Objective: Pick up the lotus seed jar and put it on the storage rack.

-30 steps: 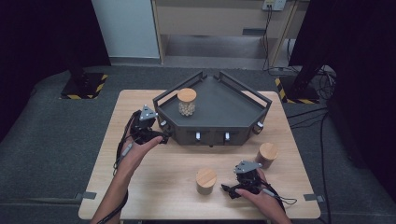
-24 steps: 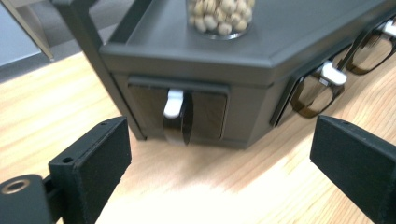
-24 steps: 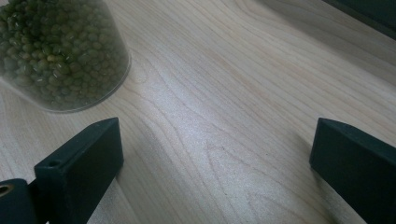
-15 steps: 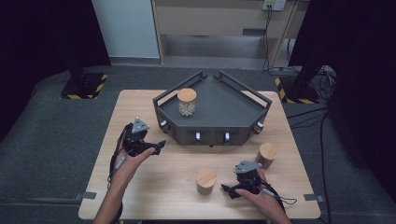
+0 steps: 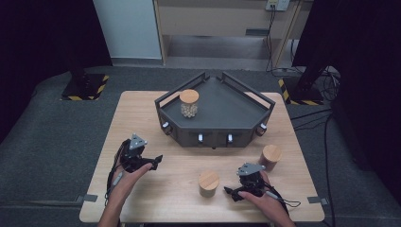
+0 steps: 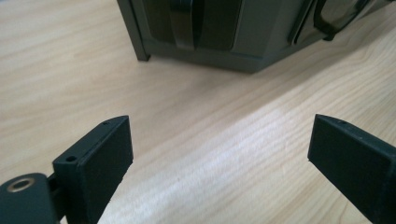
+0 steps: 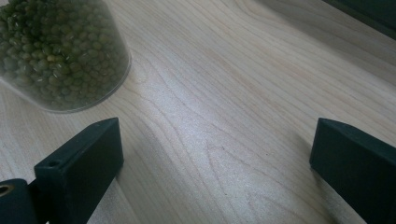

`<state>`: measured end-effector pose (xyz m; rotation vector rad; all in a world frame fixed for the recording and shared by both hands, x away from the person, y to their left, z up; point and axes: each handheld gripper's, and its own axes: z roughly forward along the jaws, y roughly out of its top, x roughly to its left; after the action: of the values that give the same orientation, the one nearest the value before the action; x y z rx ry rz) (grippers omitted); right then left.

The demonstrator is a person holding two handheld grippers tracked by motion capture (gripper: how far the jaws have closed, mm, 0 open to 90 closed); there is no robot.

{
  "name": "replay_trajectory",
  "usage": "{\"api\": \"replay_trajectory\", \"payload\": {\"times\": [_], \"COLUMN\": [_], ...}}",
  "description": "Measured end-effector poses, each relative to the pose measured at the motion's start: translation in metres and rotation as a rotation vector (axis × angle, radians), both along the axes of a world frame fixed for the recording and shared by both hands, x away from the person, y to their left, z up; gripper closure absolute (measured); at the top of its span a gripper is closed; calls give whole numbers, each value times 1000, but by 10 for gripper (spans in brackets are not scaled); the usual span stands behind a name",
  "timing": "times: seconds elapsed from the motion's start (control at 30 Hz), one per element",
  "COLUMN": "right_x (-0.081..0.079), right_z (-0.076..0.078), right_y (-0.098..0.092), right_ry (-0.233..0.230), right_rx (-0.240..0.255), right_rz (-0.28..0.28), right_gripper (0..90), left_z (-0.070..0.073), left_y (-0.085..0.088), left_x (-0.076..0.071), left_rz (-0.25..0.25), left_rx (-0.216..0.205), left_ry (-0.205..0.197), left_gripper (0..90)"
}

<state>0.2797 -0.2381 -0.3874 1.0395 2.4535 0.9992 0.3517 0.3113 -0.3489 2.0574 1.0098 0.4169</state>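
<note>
We hold our left gripper point(image 5: 153, 162) at lower left, jaws apart but just closing a bit, empty. Our right gripper point(image 5: 230, 193), jaws apart, sits beside the jar point(image 5: 208, 183) on the table point(image 5: 142, 118).

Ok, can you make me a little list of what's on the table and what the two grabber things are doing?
table: pale wooden table
tray: dark grey angular tray with rails, at the far middle
jar in tray: clear glass jar with wooden lid, upright, pale round bits inside
jars on table: two, jar of green beans with wooden lid and wooden-lidded jar at the right
left gripper: fingers open, nothing between them, near the tray's front left corner
right gripper: fingers open, empty, beside the bean jar
</note>
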Motion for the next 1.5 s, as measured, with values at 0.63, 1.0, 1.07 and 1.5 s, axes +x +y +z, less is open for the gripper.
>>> {"api": "replay_trajectory", "payload": {"times": [0.63, 1.0, 1.07, 1.5], "right_x": [0, 0, 0, 0], "right_z": [0, 0, 0, 0], "right_y": [0, 0, 0, 0], "right_ry": [0, 0, 0, 0], "right_rx": [0, 0, 0, -1], "right_rz": [0, 0, 0, 0], "right_gripper": [30, 30, 30, 30], "left_z": [-38, -52, -55, -56], "left_y": [3, 2, 3, 4], "left_x": [-16, -11, -11, -8], "left_rz": [86, 102, 107, 95], "left_rx": [54, 73, 60, 63], "left_ry": [28, 66, 65, 68], "left_gripper": [51, 39, 30, 0]}}
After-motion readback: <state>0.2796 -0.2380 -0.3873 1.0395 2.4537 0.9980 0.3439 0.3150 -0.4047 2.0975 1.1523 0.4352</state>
